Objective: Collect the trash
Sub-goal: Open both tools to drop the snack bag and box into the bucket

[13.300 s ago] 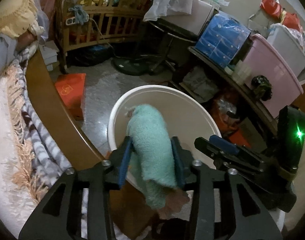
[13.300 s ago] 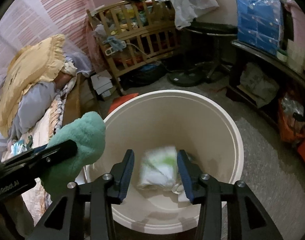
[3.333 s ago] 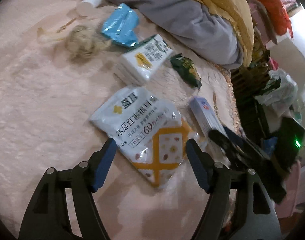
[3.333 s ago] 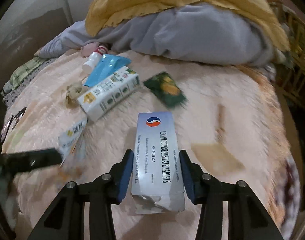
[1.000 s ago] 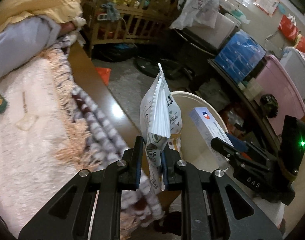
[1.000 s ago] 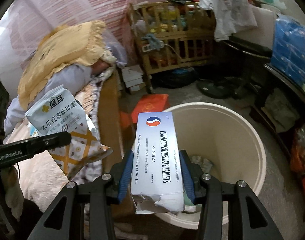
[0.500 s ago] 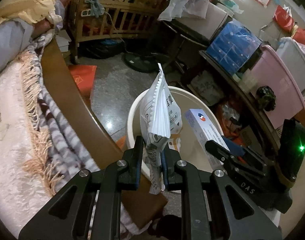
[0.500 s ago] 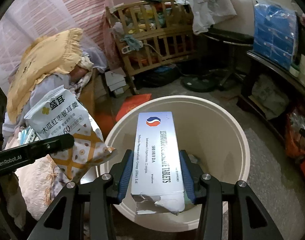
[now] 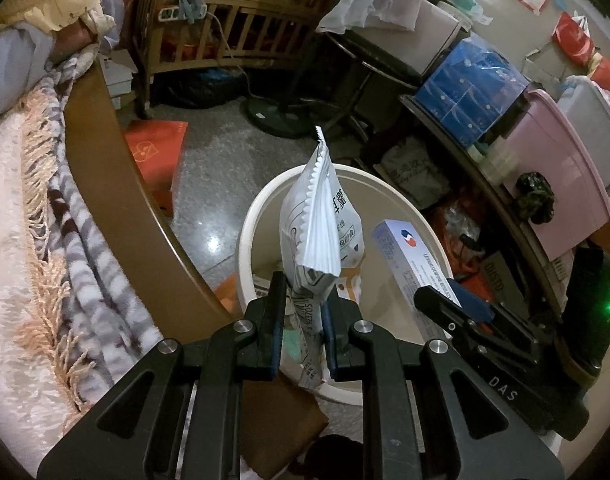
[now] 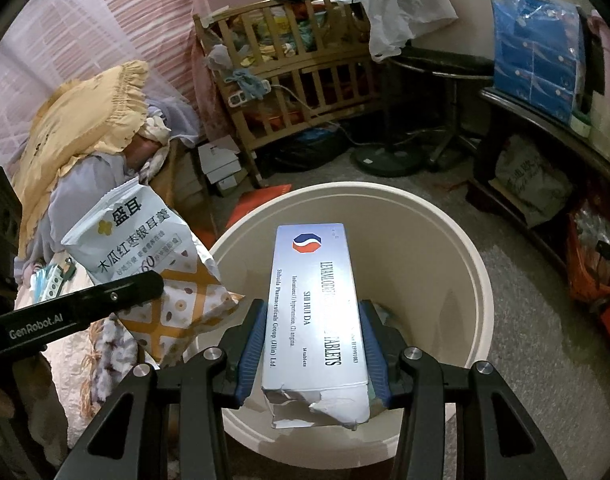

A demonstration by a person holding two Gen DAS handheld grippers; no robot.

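My left gripper (image 9: 303,300) is shut on a white snack bag (image 9: 317,224) with orange print and holds it upright over the near rim of the cream bin (image 9: 249,224). My right gripper (image 10: 311,324) is shut on a silver tablet box (image 10: 315,292) and holds it over the bin's (image 10: 445,216) opening. The snack bag (image 10: 145,248) and left gripper arm show at the left of the right wrist view. The tablet box (image 9: 409,256) and right gripper show at the right of the left wrist view. Earlier trash lies at the bin's bottom, mostly hidden.
The bed's wooden edge (image 9: 105,168) and fringed blankets (image 9: 37,240) are left of the bin. A wooden crib (image 9: 225,32), a fan base (image 9: 277,116), a shelf with blue packs (image 9: 473,80) and pink tubs (image 9: 553,184) crowd the far side. A red bag (image 9: 157,148) lies on the floor.
Both grippers have moved from the bed toward the bin with their items. The bin now sits closer and more directly under the snack bag and the box.
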